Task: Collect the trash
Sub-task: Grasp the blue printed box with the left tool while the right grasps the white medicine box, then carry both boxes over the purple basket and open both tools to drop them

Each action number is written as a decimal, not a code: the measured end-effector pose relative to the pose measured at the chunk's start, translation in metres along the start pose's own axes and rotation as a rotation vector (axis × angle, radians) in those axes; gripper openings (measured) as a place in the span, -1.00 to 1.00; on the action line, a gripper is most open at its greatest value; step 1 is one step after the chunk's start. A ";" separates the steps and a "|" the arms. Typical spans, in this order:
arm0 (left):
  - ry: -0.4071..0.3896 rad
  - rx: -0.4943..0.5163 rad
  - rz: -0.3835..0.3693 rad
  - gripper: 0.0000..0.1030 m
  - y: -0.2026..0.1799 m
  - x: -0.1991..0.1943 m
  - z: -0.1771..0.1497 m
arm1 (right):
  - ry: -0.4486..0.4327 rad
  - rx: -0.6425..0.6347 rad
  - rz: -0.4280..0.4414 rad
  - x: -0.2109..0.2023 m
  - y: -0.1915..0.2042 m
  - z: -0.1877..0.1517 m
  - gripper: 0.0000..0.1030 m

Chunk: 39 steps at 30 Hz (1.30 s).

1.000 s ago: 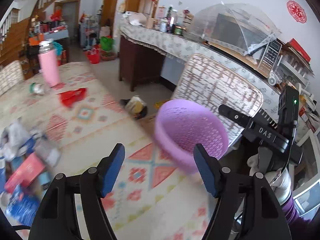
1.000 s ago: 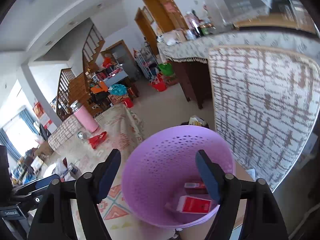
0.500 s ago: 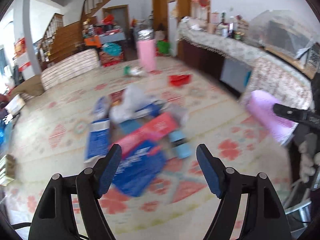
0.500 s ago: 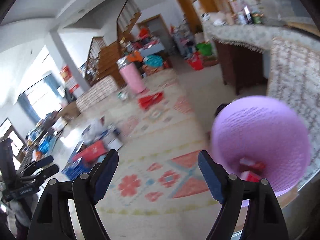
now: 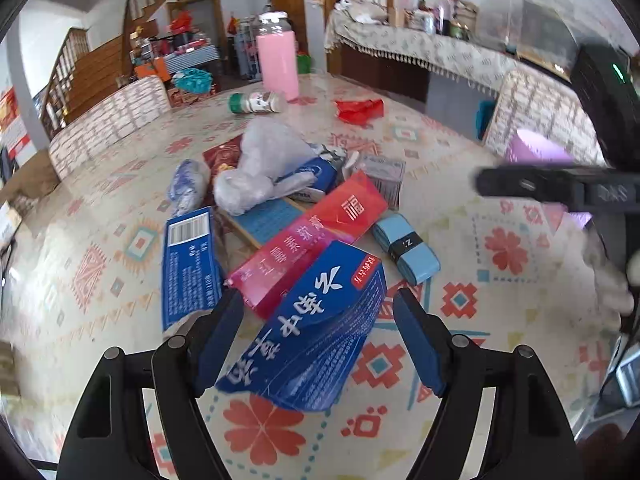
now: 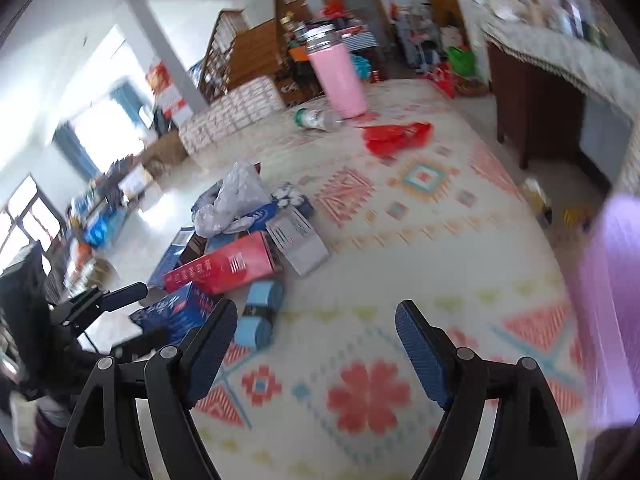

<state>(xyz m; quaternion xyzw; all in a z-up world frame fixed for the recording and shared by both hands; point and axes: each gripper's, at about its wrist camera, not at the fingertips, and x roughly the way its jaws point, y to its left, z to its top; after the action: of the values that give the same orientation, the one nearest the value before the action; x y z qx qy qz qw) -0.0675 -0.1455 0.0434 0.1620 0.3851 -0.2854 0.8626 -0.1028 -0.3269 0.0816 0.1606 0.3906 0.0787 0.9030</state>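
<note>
A heap of trash lies on the patterned tablecloth (image 5: 500, 312): a blue carton (image 5: 312, 328), a red carton (image 5: 312, 232), a light blue pack (image 5: 406, 248), a flat blue box (image 5: 190, 264), a clear plastic bag (image 5: 260, 164). My left gripper (image 5: 318, 336) is open, its jaws either side of the blue carton's near end, apart from it. My right gripper (image 6: 316, 344) is open and empty above bare cloth, right of the heap (image 6: 240, 256). The purple basket (image 6: 612, 304) is at the right edge; it also shows in the left wrist view (image 5: 536, 148).
A pink tumbler (image 5: 278, 60), a lying bottle (image 5: 254, 102) and a red plastic bag (image 5: 360, 110) are at the table's far side. A patterned chair back (image 5: 536, 108) stands beyond the right edge. A sideboard (image 5: 420, 56) lines the wall.
Both grippers have swung left from the purple basket toward the trash heap. The left one has come down close over the blue carton. The basket has slid to the right edge of both views.
</note>
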 end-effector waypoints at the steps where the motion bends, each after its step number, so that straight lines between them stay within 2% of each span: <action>1: 0.006 0.002 -0.012 0.47 0.001 0.003 0.000 | 0.014 -0.041 -0.019 0.011 0.007 0.008 0.66; 5: 0.009 -0.031 -0.055 0.47 0.008 0.008 0.000 | 0.061 -0.167 -0.095 0.048 0.019 0.026 0.53; 9: 0.013 -0.049 -0.090 0.38 0.013 0.012 0.000 | 0.103 -0.207 -0.099 0.079 0.019 0.039 0.44; 15: 0.045 -0.025 -0.122 -0.11 0.001 0.017 -0.004 | 0.110 -0.216 -0.069 0.100 0.021 0.050 0.34; 16: 0.052 -0.025 -0.120 -0.27 -0.002 0.017 -0.005 | 0.109 -0.209 -0.056 0.101 0.020 0.052 0.23; 17: 0.057 -0.028 -0.121 -0.35 -0.004 0.017 -0.006 | 0.111 -0.203 -0.047 0.102 0.022 0.052 0.01; 19: 0.055 -0.039 -0.121 -0.36 -0.006 0.014 -0.007 | 0.120 -0.190 -0.016 0.102 0.022 0.053 -0.19; 20: 0.049 -0.043 -0.112 -0.37 -0.008 0.012 -0.008 | 0.120 -0.191 -0.020 0.101 0.023 0.052 -0.23; 27: -0.001 -0.073 -0.081 -0.37 -0.014 -0.022 -0.013 | 0.082 -0.161 0.004 0.077 0.027 0.043 -0.28; 39: -0.104 -0.101 -0.056 -0.37 -0.035 -0.084 -0.012 | -0.058 -0.070 0.012 -0.024 -0.001 0.017 -0.28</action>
<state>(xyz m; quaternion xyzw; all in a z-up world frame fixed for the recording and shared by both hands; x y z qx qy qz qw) -0.1408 -0.1363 0.0971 0.0925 0.3582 -0.2975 0.8801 -0.1068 -0.3387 0.1085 0.1336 0.3603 0.0927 0.9186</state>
